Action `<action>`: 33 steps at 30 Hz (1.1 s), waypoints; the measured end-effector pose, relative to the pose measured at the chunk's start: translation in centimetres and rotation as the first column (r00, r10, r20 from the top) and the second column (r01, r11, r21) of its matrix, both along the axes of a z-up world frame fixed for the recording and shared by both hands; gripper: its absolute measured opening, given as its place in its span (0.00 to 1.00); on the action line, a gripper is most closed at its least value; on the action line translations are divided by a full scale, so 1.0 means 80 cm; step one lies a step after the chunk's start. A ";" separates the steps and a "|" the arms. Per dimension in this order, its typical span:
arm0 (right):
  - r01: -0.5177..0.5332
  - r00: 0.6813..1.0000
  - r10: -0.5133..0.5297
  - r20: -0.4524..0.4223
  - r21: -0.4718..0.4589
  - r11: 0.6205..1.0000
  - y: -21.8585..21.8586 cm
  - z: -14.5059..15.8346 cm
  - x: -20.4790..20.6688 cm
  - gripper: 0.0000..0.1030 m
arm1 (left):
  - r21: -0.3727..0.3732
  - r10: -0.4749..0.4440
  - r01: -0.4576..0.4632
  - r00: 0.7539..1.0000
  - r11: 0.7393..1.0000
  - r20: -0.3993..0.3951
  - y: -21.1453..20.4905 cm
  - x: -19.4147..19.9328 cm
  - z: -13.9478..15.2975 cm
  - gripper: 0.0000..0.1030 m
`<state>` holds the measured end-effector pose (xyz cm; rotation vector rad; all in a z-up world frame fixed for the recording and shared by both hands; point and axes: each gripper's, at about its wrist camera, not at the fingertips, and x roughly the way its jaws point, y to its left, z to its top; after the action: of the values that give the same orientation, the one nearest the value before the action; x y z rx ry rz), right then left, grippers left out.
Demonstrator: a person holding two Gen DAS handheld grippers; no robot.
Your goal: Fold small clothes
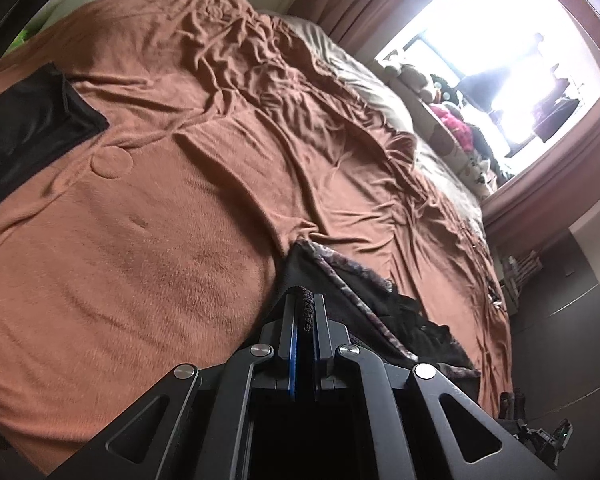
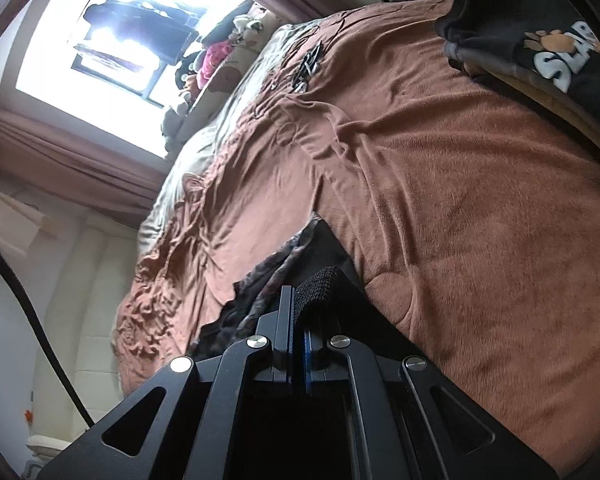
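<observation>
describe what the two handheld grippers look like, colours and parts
Both the left gripper and the right gripper are matte black metal: two straight parallel fingers, angled linkage arms with triangular cut-outs, and round silver pivot bolts. A blue strip lines the inner faces of the fingers. No hands or sleeves show in either view.

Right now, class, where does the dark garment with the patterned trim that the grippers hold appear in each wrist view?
Left wrist view: the dark garment sits bottom centre, pinched in the left gripper, trailing right.
Right wrist view: the garment sits bottom centre, pinched in the right gripper, trailing left.
Shared landmark: the bright window beyond the brown blanket.
</observation>
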<state>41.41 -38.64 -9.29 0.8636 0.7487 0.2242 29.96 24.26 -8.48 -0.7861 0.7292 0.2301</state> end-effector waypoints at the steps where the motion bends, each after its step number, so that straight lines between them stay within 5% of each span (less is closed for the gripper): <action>1: -0.006 1.000 0.006 -0.001 0.002 1.000 0.001 -0.001 0.006 0.00 | 0.003 0.000 0.000 1.000 1.000 -0.009 0.001 0.005 -0.004 0.05; 33: -0.020 0.988 0.000 -0.152 -0.130 0.991 0.048 -0.030 0.135 0.03 | 0.052 -0.048 0.060 0.979 0.997 -0.197 0.021 0.150 -0.091 0.07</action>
<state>52.24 -34.83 -11.70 0.7581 0.9000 0.1170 42.00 25.92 -15.74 -0.6940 0.9245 0.2806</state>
